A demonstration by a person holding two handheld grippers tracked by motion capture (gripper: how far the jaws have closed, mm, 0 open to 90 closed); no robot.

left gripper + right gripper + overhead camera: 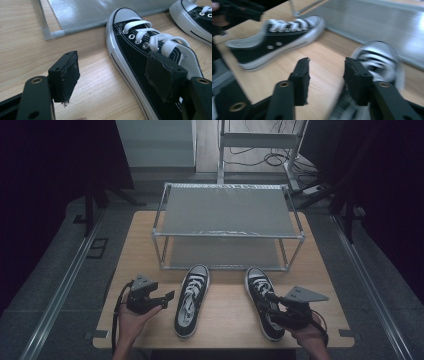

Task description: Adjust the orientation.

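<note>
Two sneakers on the bench, a gripper beside each.

We hold the left gripper [167,299] with jaws apart and empty, just left of the left sneaker [191,300] near the front edge. Our right gripper [272,301] hangs over the right sneaker [262,300], jaws parted, gripping nothing. The rack [227,236] stands behind.

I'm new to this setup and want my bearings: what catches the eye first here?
Two black-and-white sneakers lie on the wooden table: the left sneaker beside the left gripper, the right sneaker by the right gripper. Behind them stands a two-tier metal rack, both shelves bare.
</note>
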